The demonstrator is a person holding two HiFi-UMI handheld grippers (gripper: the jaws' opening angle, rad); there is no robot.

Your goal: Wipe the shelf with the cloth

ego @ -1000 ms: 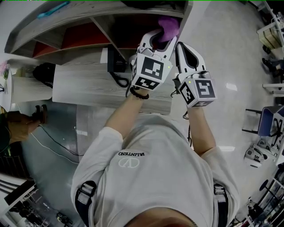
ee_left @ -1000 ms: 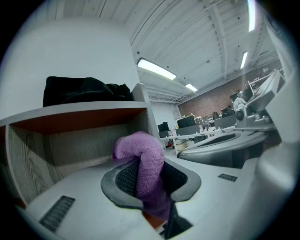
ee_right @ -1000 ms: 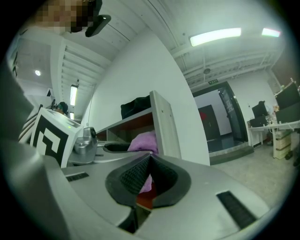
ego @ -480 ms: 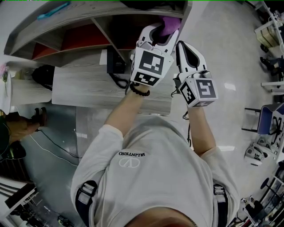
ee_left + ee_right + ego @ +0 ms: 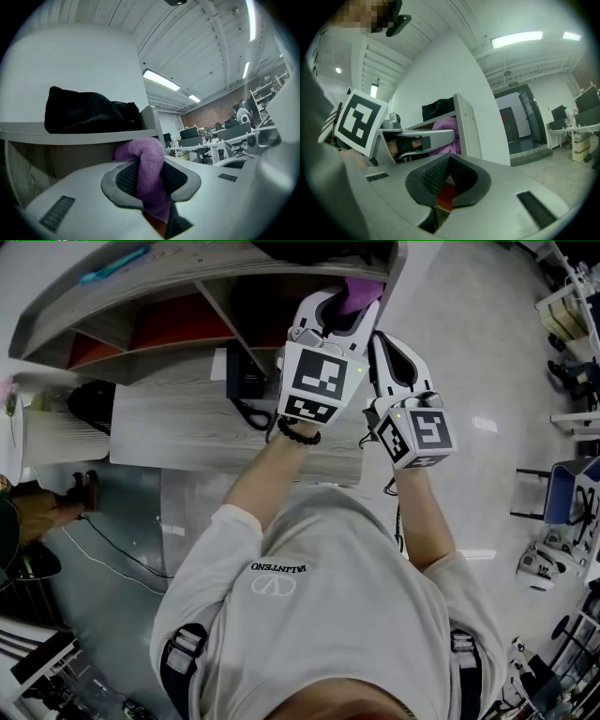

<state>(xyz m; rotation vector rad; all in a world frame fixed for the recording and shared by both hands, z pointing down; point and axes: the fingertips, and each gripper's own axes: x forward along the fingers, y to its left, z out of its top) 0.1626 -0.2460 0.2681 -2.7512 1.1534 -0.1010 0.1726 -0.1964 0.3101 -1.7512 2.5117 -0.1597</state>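
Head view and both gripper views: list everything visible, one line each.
shelf: one, grey wood-grain with red back panels, ahead of the person
cloth: one, purple, at the shelf's right-hand compartment
bag: one, black, on the board above the cloth
desk: one, grey wood-grain, below the shelf
corded device: one, black, on the desk
left gripper: one, white, jaws shut on the cloth
right gripper: one, white, jaws shut, empty, beside the left gripper

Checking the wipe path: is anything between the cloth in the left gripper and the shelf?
Nothing visible does. The left gripper, shut on the cloth, has it right at the shelf board; the black bag lies on top of that board, not between them.
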